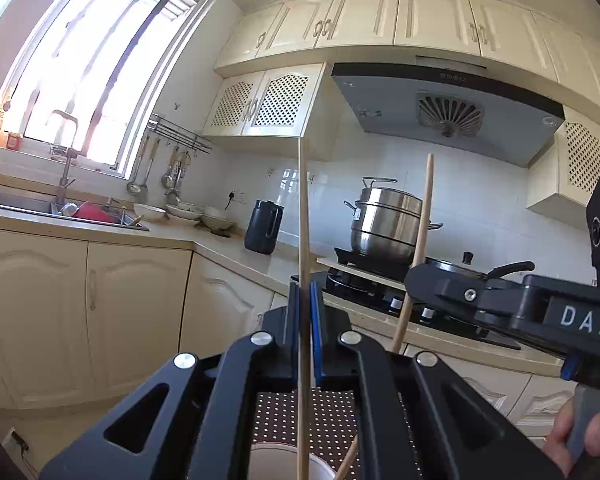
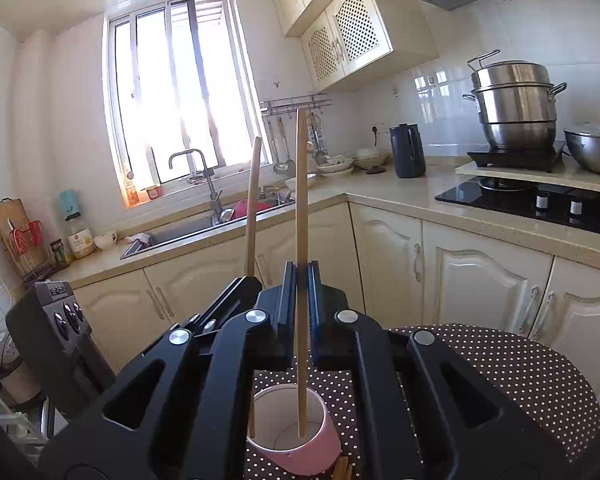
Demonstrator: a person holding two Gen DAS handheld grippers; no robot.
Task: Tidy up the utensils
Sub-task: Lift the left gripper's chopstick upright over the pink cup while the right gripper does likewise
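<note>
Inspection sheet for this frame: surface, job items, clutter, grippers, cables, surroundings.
Surface: polka-dot cloth.
Job items: pink cup holding the lower ends of two chopsticks; left chopstick, right chopstick.
Clutter: wooden pieces beside the cup.
Grippers: left gripper shut on left chopstick; right gripper shut on right chopstick.
Cables: nothing seen on the cloth.
Surroundings: sink, steamer pot, black jug.
</note>
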